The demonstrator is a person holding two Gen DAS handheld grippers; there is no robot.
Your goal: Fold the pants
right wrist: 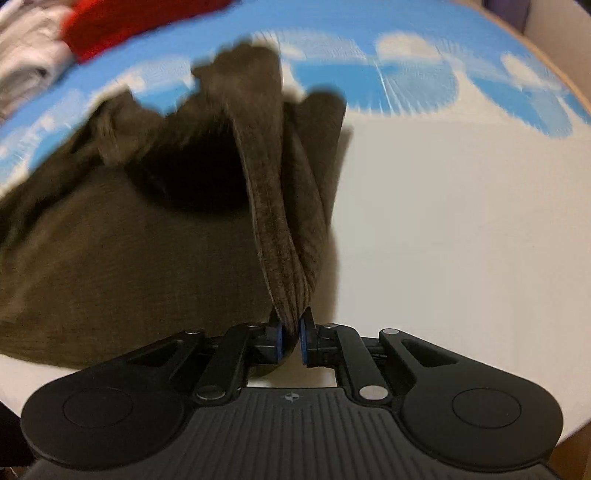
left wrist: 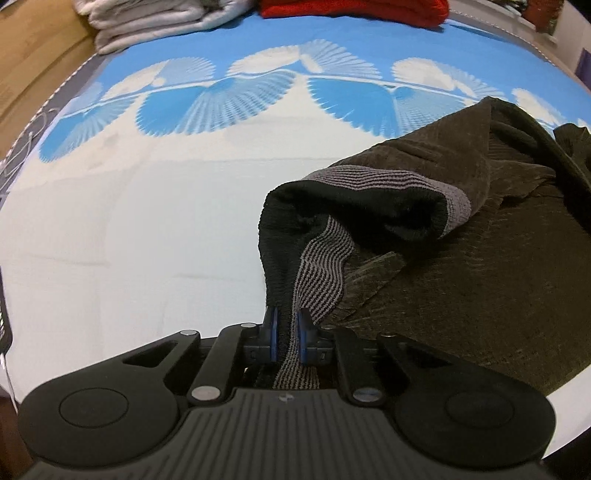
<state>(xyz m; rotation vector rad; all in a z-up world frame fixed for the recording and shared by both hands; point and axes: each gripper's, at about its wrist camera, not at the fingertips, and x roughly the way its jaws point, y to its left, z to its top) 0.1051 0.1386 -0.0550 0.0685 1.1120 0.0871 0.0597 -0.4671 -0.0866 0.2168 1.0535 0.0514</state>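
Two views, both filled mostly by a bed surface [left wrist: 129,229], white up close and blue with pale fan shapes farther off. Carried along its far edge a stack of grey folded cloth [left wrist: 147,22] and, just beside that, a red folded piece [left wrist: 351,9]. Edged on the left of the left-wrist view by brown board or wood [left wrist: 33,55]; bounded at the upper right of the right-wrist view by a pale wall or bed frame, too blurred to tell which.

Lay across that white area as a rumpled heap: dark olive-brown ribbed pants [left wrist: 480,266], long axis hard to read with the cloth bunched. Seen from the left wrist, spread toward the right and far side, with the grey-striped elastic waistband [left wrist: 369,177] turned toward the camera, gaping open and showing a black inside. Seen from the right wrist, massed on the left [right wrist: 110,251], with one fold rising as a ridge straight away from the camera toward the blue band.

Pinched a strip of the striped waistband, lifted off the bed: left gripper [left wrist: 287,336], blue pads narrow with cloth between them. Clamped narrowly on the bottom of the ribbed ridge of brown cloth: right gripper [right wrist: 290,338], in a frame smeared by motion blur.
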